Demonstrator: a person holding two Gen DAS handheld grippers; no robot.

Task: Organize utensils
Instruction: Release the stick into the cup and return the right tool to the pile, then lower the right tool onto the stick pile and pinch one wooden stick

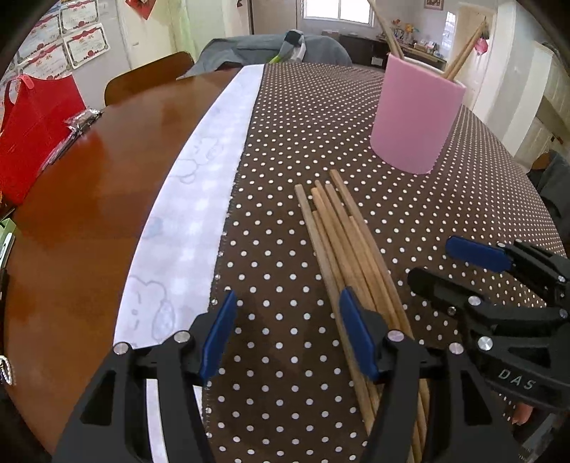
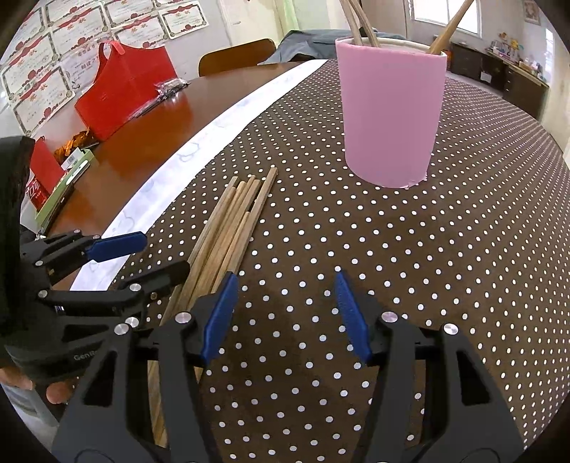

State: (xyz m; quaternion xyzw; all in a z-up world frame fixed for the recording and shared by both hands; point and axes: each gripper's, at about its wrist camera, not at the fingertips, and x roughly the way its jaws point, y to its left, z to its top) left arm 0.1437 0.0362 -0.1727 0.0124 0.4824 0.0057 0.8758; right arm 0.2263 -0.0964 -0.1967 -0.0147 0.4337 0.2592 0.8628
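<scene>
- Currently left gripper (image 1: 288,334) is hovering with fingers apart, gripping nothing.
- Right gripper (image 2: 285,317) is likewise gaping, empty.
- Chopsticks (image 1: 342,249) are lying bundled on dotted cloth (image 1: 285,142) near pink cup (image 1: 415,114).

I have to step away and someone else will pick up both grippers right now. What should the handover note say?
Left gripper: open, empty, low over the dotted tablecloth, its right finger over the loose chopsticks.
Right gripper: open, empty, just right of the same bundle.
Pink holder: upright beyond the bundle, a few chopsticks in the holder already.
Done: some sticks are in the holder.
Left: pick up the flat bundle on the cloth and stand it in the holder.
</scene>
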